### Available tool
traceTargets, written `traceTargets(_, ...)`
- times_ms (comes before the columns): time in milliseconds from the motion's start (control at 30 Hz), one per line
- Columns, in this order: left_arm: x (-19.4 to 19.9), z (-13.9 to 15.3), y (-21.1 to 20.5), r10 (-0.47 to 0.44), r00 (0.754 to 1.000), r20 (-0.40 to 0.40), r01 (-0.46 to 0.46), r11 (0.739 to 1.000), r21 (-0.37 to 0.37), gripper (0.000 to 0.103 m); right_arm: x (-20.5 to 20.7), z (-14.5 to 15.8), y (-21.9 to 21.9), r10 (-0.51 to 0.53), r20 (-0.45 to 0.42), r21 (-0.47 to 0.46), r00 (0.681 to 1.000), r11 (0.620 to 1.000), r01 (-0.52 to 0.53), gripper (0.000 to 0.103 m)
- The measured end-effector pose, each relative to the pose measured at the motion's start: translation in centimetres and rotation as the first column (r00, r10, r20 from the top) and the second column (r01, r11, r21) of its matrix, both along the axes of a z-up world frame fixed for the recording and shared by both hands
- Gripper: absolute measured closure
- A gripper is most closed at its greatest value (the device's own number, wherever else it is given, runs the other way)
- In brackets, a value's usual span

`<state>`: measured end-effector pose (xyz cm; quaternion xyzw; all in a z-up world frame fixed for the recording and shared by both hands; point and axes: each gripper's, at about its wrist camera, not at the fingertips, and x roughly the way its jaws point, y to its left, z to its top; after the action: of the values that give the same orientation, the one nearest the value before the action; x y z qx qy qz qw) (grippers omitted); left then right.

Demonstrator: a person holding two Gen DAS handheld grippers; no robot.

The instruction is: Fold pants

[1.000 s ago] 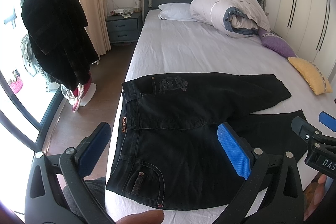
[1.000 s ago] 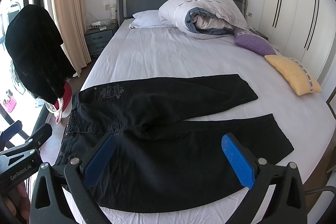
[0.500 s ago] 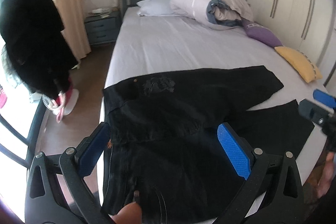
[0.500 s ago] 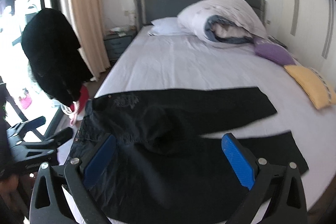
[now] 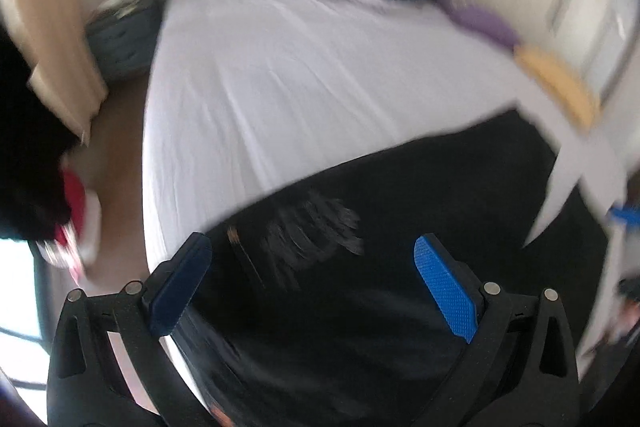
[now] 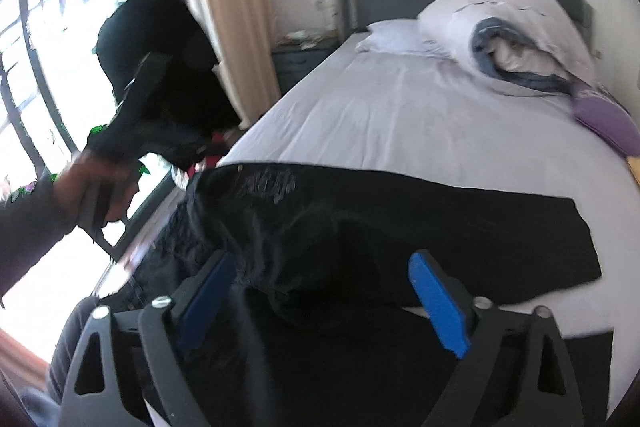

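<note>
Black pants [image 6: 420, 227] lie spread across the foot of the white bed [image 6: 400, 115], waistband at the left edge and both legs running right. The fabric is bunched at the crotch. My right gripper [image 6: 324, 263] hovers over that bunched middle; its jaws are closing but still wide, with only cloth beneath them and nothing pinched. In the blurred left wrist view my left gripper [image 5: 312, 255] is open above the pants [image 5: 420, 195] near the embroidered back pocket and waistband. The right wrist view shows a hand [image 6: 96, 187] holding the left gripper's body beyond the bed's left edge.
A rolled duvet [image 6: 512, 39] and white pillow [image 6: 392, 35] sit by the grey headboard. A purple cushion [image 6: 604, 119] and yellow cushion [image 5: 556, 83] lie on the right. A black coat [image 6: 168, 67] hangs beside the curtain and window; a nightstand [image 6: 300, 59] stands behind it.
Both grippers have dropped closer to the pants. The left one swung fast toward the waistband at the bed's left edge. The right jaws have narrowed a little, and the crotch area has bunched up.
</note>
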<state>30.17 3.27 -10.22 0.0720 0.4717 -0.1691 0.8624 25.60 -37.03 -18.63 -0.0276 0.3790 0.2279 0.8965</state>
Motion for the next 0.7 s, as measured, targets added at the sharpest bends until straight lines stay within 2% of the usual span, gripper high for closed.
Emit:
traceTargets(33, 1.9, -1.1, -0.5, -0.045, 0.999, -0.015, 0.045, 0.997, 0.058, 0.0, 0.4, -0.3, -0.1, 0.006, -0.005, -0.01, 1.0, 1.0, -0.006, 0.015)
traceTargets(167, 6.5, -5.2, -1.2, -0.137, 0.986, -0.091, 0.149, 0.978, 0.143, 0.002, 2.7, -1.6, -0.5, 0.05, -0.023, -0.013, 0.998, 0.999, -0.051, 0.021)
traceTargets(267, 8.5, -7.9, -0.1, -0.178, 0.971, -0.161, 0.201, 0.97, 0.139, 0.015, 4.3, -2.2, -0.6, 0.102, -0.028, -0.019, 0.994, 0.995, -0.103, 0.025)
traceTargets(367, 10.7, -10.2, 1.1, -0.178, 0.96, -0.216, 0.212, 0.966, 0.145, 0.021, 5.9, -2.6, -0.1, 0.167, -0.011, -0.043, 0.986, 0.985, -0.168, 0.025)
traceTargets(433, 11.7, -10.9, 2.0, -0.166, 0.961, -0.221, 0.201, 0.969, 0.144, 0.023, 7.3, -2.8, 0.7, 0.208, -0.004, -0.082, 0.978, 0.975, -0.207, 0.027)
traceTargets(533, 13.3, -11.6, 3.0, -0.162, 0.959, -0.234, 0.192, 0.975, 0.109, 0.034, 10.5, -3.3, 2.1, 0.278, -0.009, -0.138, 0.961, 0.951, -0.276, 0.031)
traceTargets(700, 16.0, -12.9, 4.0, -0.157, 0.95, -0.269, 0.186, 0.979, 0.086, 0.036, 15.5, -4.0, 3.5, 0.301, -0.035, -0.157, 0.953, 0.94, -0.303, 0.035)
